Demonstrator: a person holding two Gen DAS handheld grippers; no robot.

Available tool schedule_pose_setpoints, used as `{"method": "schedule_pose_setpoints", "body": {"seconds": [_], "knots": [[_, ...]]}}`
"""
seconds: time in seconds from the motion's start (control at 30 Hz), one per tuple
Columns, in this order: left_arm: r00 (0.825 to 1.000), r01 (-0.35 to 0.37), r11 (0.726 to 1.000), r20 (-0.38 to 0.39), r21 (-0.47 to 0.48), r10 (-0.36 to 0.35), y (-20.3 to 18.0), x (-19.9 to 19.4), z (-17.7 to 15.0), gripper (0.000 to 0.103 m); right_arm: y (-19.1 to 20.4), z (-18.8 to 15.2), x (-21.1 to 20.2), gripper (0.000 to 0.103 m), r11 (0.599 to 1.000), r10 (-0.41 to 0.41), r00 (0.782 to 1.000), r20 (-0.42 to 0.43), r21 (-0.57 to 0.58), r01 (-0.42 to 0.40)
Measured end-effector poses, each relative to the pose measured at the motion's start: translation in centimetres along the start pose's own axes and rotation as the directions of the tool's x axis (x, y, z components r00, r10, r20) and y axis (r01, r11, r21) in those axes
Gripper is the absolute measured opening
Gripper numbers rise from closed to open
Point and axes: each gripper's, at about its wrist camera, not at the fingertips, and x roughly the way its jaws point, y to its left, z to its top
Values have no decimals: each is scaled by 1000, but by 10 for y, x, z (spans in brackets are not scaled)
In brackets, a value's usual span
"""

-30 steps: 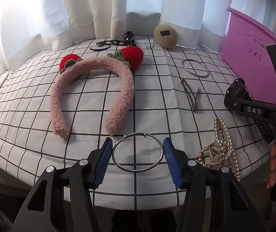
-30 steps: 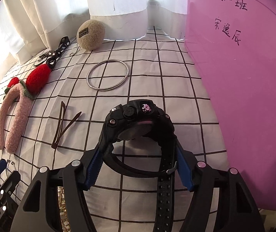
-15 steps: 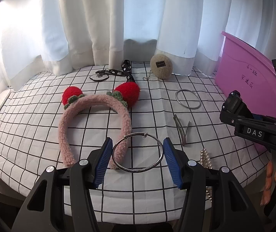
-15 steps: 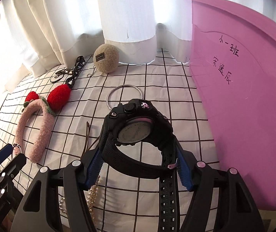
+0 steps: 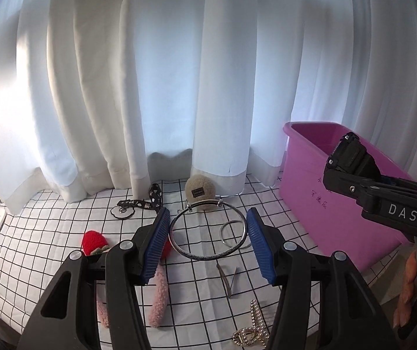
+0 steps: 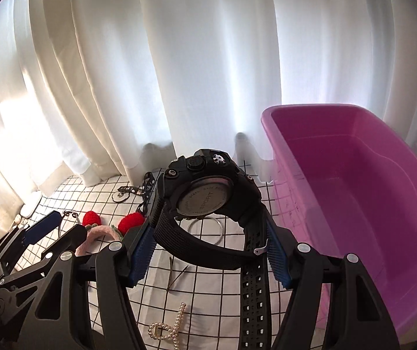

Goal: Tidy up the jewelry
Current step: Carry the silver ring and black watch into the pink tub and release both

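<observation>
My left gripper is shut on a silver bangle and holds it high above the checked tablecloth. My right gripper is shut on a black sport watch, raised level with the rim of the pink tub. The tub stands to the right, with nothing visible inside; it also shows in the left wrist view. The right gripper with the watch hangs beside the tub's near wall.
On the cloth lie a pink fluffy headband with red strawberries, a second silver ring, a brown hair clip, a pearl clip, a beige pompom and a black lanyard. White curtains hang behind.
Both grippers have risen well above the table with their loads. The right gripper has moved toward the pink tub, whose inside now shows.
</observation>
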Motion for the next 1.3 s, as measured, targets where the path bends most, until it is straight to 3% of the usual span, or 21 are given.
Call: {"method": "schedule_pose_setpoints", "body": {"seconds": [0.13,0.27,0.37,0.53,0.73,0.9,1.03,1.1,1.17,1.3], "knots": [[994,105,993,26,61,-107,-38,2,33,53,-39,17,-35,64,996,-69,996,59,63,66],[977,209,971,20,117,-213,-84,11,57,53,-85,24,-59,64,981,-160,984,74,123,150],[962,264,947,16,185,-272,-125,20,65,53,-120,21,-62,64,966,-213,976,45,162,203],[930,366,899,-56,241,-364,-187,52,69,53,-178,11,-50,64,940,-252,967,-48,225,256],[915,400,886,-166,236,-368,-225,97,72,53,-219,-2,-25,64,926,-244,957,-154,257,278],[920,365,906,-230,216,-316,-237,130,72,53,-226,-11,-15,64,919,-253,947,-196,259,298],[911,354,920,-285,171,-298,-238,146,70,54,-229,-14,-6,64,918,-267,938,-221,237,317],[910,343,927,-299,153,-287,-237,153,69,59,-230,-15,-4,65,921,-254,939,-234,237,308],[914,332,931,-294,153,-278,-235,156,68,78,-230,-14,-1,65,921,-253,936,-246,234,311],[922,314,937,-282,151,-264,-229,160,71,88,-229,-13,8,65,919,-271,926,-262,216,330]]}}
